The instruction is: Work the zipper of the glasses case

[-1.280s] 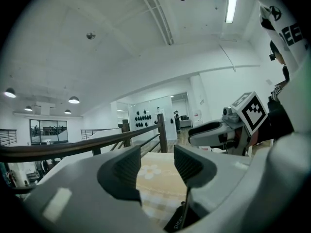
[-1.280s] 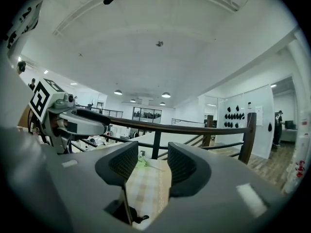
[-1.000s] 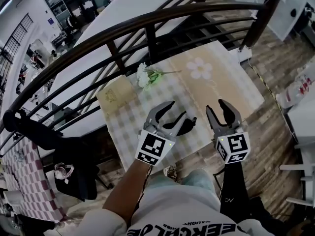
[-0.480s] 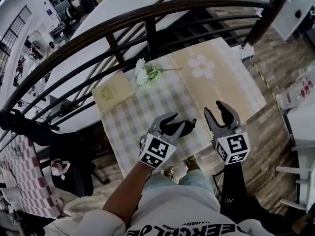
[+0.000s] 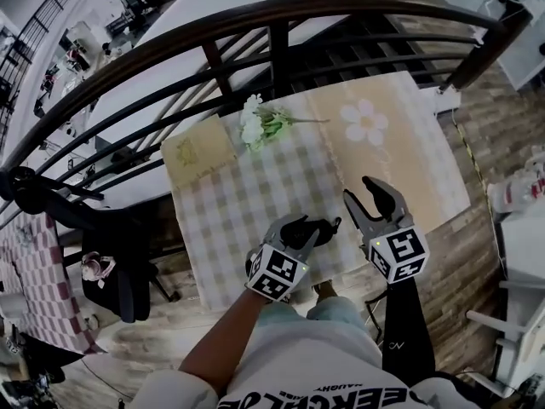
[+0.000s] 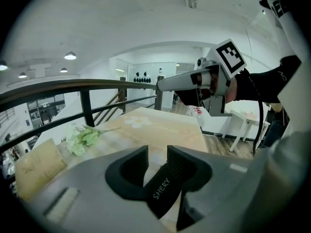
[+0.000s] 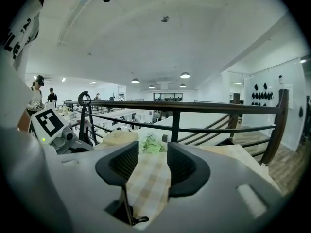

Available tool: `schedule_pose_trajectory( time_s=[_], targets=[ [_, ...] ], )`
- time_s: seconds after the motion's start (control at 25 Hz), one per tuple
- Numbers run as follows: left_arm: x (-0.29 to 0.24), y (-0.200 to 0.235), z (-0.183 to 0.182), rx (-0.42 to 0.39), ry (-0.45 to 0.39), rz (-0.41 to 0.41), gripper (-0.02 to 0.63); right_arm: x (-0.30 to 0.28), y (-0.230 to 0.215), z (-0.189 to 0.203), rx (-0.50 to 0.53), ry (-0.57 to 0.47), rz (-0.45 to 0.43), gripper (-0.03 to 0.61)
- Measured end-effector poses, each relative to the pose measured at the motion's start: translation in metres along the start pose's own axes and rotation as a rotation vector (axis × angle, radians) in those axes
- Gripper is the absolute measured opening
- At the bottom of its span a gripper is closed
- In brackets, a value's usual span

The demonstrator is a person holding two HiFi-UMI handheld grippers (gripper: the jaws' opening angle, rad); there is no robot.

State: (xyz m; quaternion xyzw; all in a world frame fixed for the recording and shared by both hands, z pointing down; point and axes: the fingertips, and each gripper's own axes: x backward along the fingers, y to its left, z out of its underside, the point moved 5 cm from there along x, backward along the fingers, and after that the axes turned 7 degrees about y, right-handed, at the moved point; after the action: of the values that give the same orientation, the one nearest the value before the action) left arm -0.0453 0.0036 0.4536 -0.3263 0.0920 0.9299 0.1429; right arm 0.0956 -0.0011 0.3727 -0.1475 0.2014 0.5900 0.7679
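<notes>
The black glasses case [image 5: 318, 225] sits between the jaws of my left gripper [image 5: 305, 231], just above the near edge of the checked tablecloth [image 5: 255, 194]. In the left gripper view the case [image 6: 163, 191], printed with the word SHERY, is wedged between the two pads of the left gripper [image 6: 158, 152]. I cannot make out its zipper. My right gripper [image 5: 359, 190] stands open a little to the right of the case, apart from it. In its own view the right gripper [image 7: 153, 147] has only the tablecloth showing between its jaws.
A bunch of white flowers [image 5: 255, 124] and a beige cushion [image 5: 197, 153] lie at the table's far side. A dark curved railing [image 5: 272, 15] runs behind the table. A chair with dark things on it [image 5: 119, 262] stands at the left, on the wooden floor.
The left gripper's jaws have closed in on the case, having stood wide a second ago. Both grippers have drifted slightly toward the table's near edge.
</notes>
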Motion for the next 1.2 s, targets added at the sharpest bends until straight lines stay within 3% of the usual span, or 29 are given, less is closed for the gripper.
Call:
schedule_pose_trajectory(
  time_s=[0.24, 0.44, 0.6, 0.72, 0.84, 0.96, 1.04, 1.12, 1.2],
  targets=[
    [-0.027, 0.001, 0.026, 0.081, 0.088, -0.037, 0.087, -0.023, -0.015, 0.013, -0.007, 0.036, -0.086, 0.213],
    [-0.047, -0.005, 0.059, 0.106, 0.231, -0.079, 0.091, -0.037, -0.029, 0.022, -0.011, 0.056, -0.138, 0.213],
    [-0.048, -0.005, 0.062, 0.132, 0.218, -0.1, 0.092, -0.049, -0.032, 0.033, 0.002, 0.096, -0.205, 0.215],
    [-0.048, -0.005, 0.063, 0.149, 0.213, -0.098, 0.094, -0.06, -0.027, 0.049, 0.064, 0.178, -0.313, 0.215],
    [-0.048, -0.004, 0.063, 0.159, 0.212, -0.099, 0.094, -0.07, -0.021, 0.067, 0.179, 0.286, -0.434, 0.212],
    [-0.048, -0.004, 0.063, 0.172, 0.21, -0.102, 0.094, -0.081, -0.01, 0.089, 0.371, 0.438, -0.582, 0.141],
    [-0.047, -0.004, 0.063, 0.173, 0.208, -0.102, 0.094, -0.09, -0.003, 0.102, 0.502, 0.513, -0.648, 0.138],
    [-0.047, -0.004, 0.062, 0.171, 0.207, -0.101, 0.094, -0.097, 0.004, 0.114, 0.657, 0.574, -0.71, 0.138],
    [-0.048, -0.004, 0.061, 0.172, 0.206, -0.102, 0.094, -0.1, 0.013, 0.127, 0.877, 0.624, -0.785, 0.133]
  ],
)
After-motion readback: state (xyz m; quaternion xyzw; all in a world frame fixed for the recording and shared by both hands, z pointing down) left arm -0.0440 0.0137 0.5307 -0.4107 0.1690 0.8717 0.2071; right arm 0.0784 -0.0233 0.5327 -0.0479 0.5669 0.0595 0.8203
